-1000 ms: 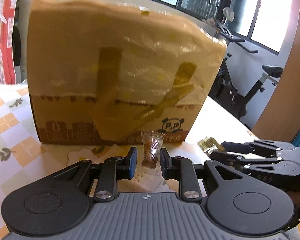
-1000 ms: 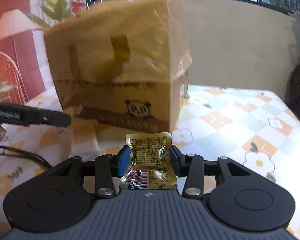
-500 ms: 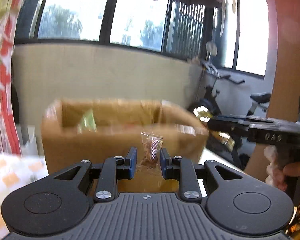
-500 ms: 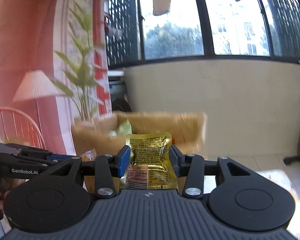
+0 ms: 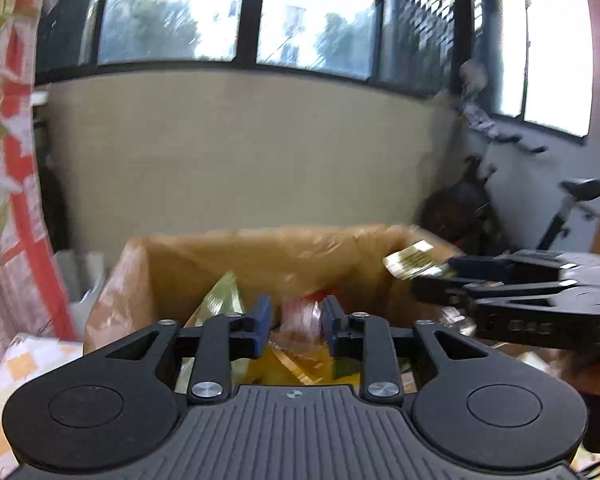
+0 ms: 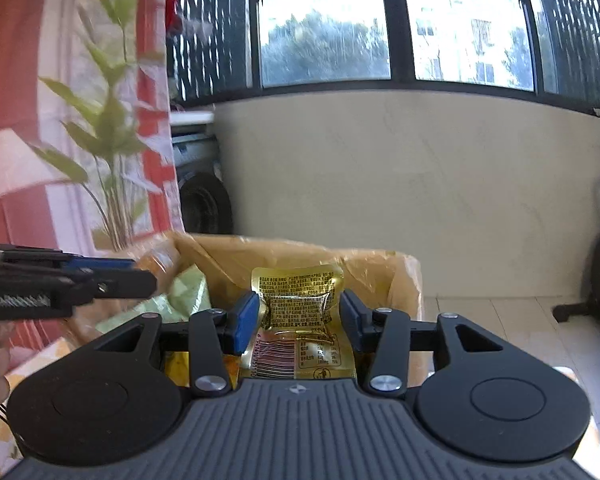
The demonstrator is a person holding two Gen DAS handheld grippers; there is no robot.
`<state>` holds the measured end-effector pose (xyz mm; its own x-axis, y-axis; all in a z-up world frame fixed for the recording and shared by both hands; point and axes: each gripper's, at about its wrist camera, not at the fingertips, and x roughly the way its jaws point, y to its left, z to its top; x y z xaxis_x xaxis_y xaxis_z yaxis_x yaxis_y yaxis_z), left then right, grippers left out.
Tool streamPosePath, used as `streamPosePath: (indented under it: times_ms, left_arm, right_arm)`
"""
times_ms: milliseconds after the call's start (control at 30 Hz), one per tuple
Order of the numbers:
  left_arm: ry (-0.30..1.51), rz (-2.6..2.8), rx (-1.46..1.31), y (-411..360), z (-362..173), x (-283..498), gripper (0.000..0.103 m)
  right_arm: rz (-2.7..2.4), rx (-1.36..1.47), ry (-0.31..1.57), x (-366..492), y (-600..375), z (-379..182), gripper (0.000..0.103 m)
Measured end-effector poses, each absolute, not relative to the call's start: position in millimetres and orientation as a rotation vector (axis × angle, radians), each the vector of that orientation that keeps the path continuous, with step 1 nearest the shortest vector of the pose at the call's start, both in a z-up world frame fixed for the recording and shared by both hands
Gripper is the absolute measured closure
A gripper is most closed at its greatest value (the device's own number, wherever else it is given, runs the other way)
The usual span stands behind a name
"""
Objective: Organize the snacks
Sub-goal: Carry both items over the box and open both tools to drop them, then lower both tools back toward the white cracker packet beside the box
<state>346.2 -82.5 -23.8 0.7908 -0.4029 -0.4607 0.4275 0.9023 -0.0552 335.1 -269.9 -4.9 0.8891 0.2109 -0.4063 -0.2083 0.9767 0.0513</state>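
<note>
Both over the cardboard box (image 6: 384, 276) already holding snacks, left gripper (image 5: 295, 320) and right gripper (image 6: 298, 316) opening, dropping candy (image 5: 300, 316) and gold packet (image 6: 300, 300).

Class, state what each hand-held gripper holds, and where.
Both are opening over the box: left around a candy's middle, right around a gold packet's sides.

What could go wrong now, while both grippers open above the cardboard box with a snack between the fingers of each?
1. The gold packet in the opening right gripper is near the far wall of the cardboard box; it might fall outside.
2. The small wrapped candy between the opening jaws of the left gripper is light and could stick to one pad.
3. The grippers are close and might collide.
</note>
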Motion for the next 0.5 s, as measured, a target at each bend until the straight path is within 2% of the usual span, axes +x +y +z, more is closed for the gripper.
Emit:
streamPosePath:
  times_ms: [67,133,500]
  left_arm:
    - [0.504,-0.440,0.035,-78.1,-28.4,347.4,0.061]
    - [0.505,-0.440,0.013,-69.4,-29.3,344.0,0.048]
    - [0.471,-0.569,0.009,-27.1,-7.1,281.6,0.044]
  right_arm:
    - [0.203,0.006,0.428,330.9,-272.4,-7.0,0.044]
    - [0.207,0.028,0.422,323.8,-276.4,-8.3,0.038]
    - [0.248,-0.002,0.343,258.5,-278.6,-2.0,0.036]
